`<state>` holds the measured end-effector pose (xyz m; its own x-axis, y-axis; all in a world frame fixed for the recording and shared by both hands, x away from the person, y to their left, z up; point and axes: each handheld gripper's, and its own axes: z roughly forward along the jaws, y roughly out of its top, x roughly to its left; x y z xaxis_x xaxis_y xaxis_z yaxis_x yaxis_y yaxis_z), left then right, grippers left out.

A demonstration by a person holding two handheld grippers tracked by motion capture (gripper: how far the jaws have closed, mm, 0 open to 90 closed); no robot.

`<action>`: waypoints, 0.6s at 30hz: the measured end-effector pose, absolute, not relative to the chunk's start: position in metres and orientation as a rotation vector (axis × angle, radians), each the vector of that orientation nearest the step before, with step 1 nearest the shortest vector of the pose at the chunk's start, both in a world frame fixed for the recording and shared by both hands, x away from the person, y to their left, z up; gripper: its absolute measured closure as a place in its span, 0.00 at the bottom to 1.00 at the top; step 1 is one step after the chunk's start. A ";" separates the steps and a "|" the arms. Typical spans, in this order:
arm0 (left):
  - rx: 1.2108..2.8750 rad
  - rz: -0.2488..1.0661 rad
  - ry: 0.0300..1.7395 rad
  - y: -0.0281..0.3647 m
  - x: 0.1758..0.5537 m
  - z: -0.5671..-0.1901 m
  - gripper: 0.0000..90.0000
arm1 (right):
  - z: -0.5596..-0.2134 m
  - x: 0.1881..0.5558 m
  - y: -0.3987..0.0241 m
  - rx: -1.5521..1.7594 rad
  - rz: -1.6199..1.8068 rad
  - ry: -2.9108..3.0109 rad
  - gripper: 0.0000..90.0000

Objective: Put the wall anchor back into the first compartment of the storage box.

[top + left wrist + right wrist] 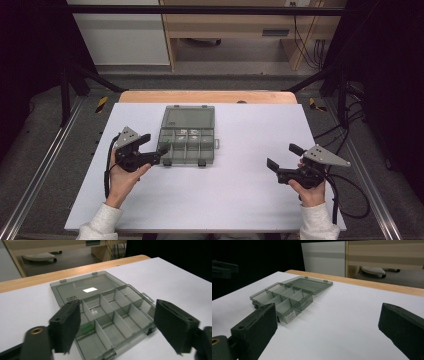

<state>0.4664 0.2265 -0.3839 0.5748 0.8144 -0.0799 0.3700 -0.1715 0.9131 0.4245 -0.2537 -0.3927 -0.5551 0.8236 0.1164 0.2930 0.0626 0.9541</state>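
both grippers' fingers are released; the green piece (86, 328) by the left fingers (66, 325) could be knocked if the organizer box (110, 315) is bumped.

Two black hand-held grippers are seen, the left gripper (150, 145) and the right gripper (282, 157), each topped by a grey three-cornered plate dotted with small dark fixings and each trailed by a black cable that loops toward the near edge of the scene. The jaws are made as blocky, matt black slabs with rectangular pads (66, 325), and a brass-coloured ringed hole is set in the arm behind the left-hand jaw in both gripper views. Pale, whitish knit sleeves with ribbed cuffs (102, 217) are worn on both forearms.
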 end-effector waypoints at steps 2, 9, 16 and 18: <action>1.778 0.539 0.970 0.229 0.461 -0.385 0.15 | -0.393 0.424 -0.254 1.110 1.513 1.880 0.03; 1.750 0.544 0.983 0.242 0.449 -0.389 0.08 | -0.393 0.424 -0.254 1.112 1.513 1.881 0.03; 1.745 0.556 1.010 0.256 0.444 -0.401 0.08 | -0.394 0.424 -0.254 1.114 1.508 1.886 0.03; 1.746 0.554 1.014 0.258 0.443 -0.403 0.08 | -0.395 0.424 -0.254 1.111 1.510 1.888 0.03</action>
<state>0.4432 0.2580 -0.4026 0.5434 0.8348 -0.0885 0.3761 -0.1478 0.9147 0.4244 -0.2539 -0.3945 -0.5574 0.8217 0.1190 0.2965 0.0631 0.9529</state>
